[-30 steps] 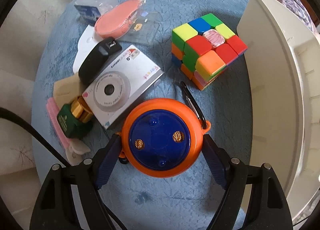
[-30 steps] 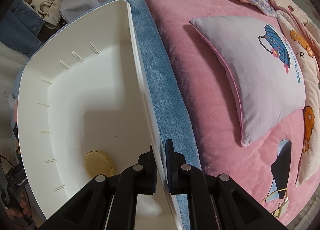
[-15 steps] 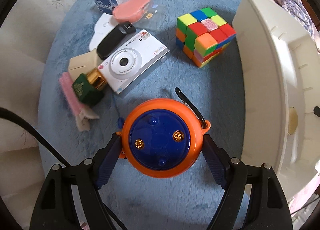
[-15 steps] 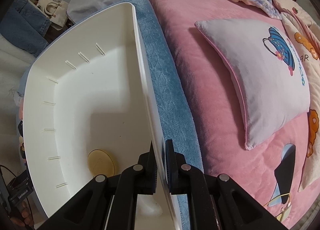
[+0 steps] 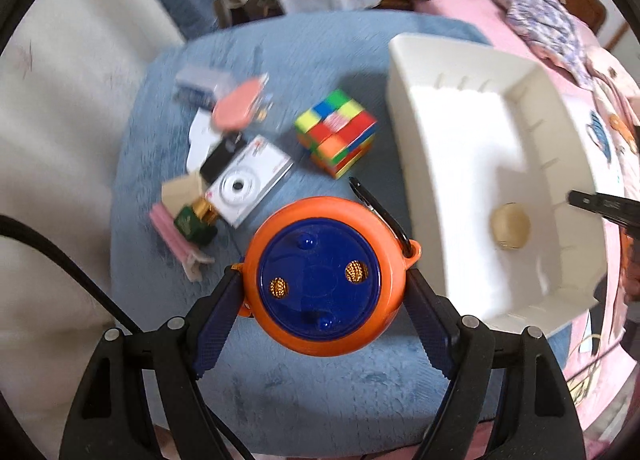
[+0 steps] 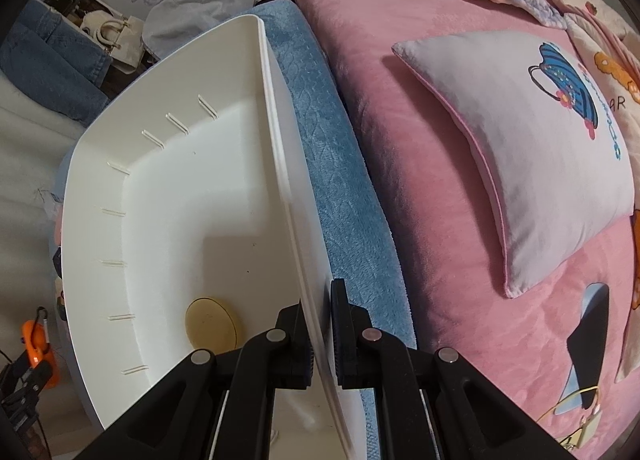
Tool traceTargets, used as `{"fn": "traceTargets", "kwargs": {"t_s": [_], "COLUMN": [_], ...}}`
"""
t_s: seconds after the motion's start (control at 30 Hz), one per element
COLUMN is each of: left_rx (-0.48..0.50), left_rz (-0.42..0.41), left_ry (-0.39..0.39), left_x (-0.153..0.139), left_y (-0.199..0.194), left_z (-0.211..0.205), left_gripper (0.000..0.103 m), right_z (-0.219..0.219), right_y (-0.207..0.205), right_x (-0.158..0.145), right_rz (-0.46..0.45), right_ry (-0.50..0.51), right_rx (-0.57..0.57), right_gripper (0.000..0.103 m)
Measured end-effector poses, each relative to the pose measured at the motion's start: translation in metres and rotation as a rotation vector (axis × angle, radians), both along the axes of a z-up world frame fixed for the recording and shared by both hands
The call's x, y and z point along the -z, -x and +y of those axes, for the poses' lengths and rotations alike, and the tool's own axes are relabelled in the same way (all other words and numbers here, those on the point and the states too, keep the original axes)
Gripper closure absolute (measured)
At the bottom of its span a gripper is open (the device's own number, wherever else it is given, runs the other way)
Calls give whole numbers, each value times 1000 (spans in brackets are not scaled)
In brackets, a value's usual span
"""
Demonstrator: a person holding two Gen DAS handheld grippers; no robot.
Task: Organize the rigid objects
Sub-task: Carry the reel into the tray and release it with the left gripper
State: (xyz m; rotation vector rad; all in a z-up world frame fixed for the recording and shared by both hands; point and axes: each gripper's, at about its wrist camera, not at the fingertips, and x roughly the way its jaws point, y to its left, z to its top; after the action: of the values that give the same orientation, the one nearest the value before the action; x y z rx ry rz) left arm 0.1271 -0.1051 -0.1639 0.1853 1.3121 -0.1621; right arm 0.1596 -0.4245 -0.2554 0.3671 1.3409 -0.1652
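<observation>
Above the blue cushion [image 5: 320, 380], left gripper [image 5: 324, 292] clamped on the round orange-and-blue gadget [image 5: 320, 280], one pad on each side, carried clear of the cushion top; black clip [image 5: 376, 208] sticks out at its 1 o'clock. What the gadget is: can't tell.

At 10–11 o'clock from it, blurred pile on the cushion: white camera [image 5: 248, 184], green bottle with gold cap [image 5: 194, 220], pink strip [image 5: 172, 236] half under the bottle, pink oval thing [image 5: 238, 108], black item [image 5: 220, 160] lying on the camera's corner. Labels unreadable. Colour cube [image 5: 338, 132] at 12 o'clock, apart from the pile.

White bin [image 5: 416, 164] at 2–3 o'clock, one tan disc [image 5: 510, 226] on its floor. Right gripper [image 6: 322, 336] closed tight on the bin's near wall, wall between the fingers; in the left view only a black tip of it shows at the frame's right edge. Bin's near corner cut off by the gripper body in the right view. Pink bedding [image 6: 420, 140] and a pillow [image 6: 540, 140] beyond.
</observation>
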Motion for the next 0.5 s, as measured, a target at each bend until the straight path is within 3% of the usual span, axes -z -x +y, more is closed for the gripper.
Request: {"fn": "traceTargets", "kwargs": {"t_s": [0.3, 0.5], "left_rx": [179, 332], "left_rz": [-70, -92], "left_ry": [11, 30], "left_x": [-36, -42], "left_y": [-3, 2], "left_z": [-42, -81], "left_gripper": [21, 21], "right_z": [-1, -1], "right_y": [1, 1], "right_x": [0, 0], "right_rz": [-11, -11], "right_ry": [-14, -11], "right_rx": [-1, -3], "right_gripper": [96, 96]}}
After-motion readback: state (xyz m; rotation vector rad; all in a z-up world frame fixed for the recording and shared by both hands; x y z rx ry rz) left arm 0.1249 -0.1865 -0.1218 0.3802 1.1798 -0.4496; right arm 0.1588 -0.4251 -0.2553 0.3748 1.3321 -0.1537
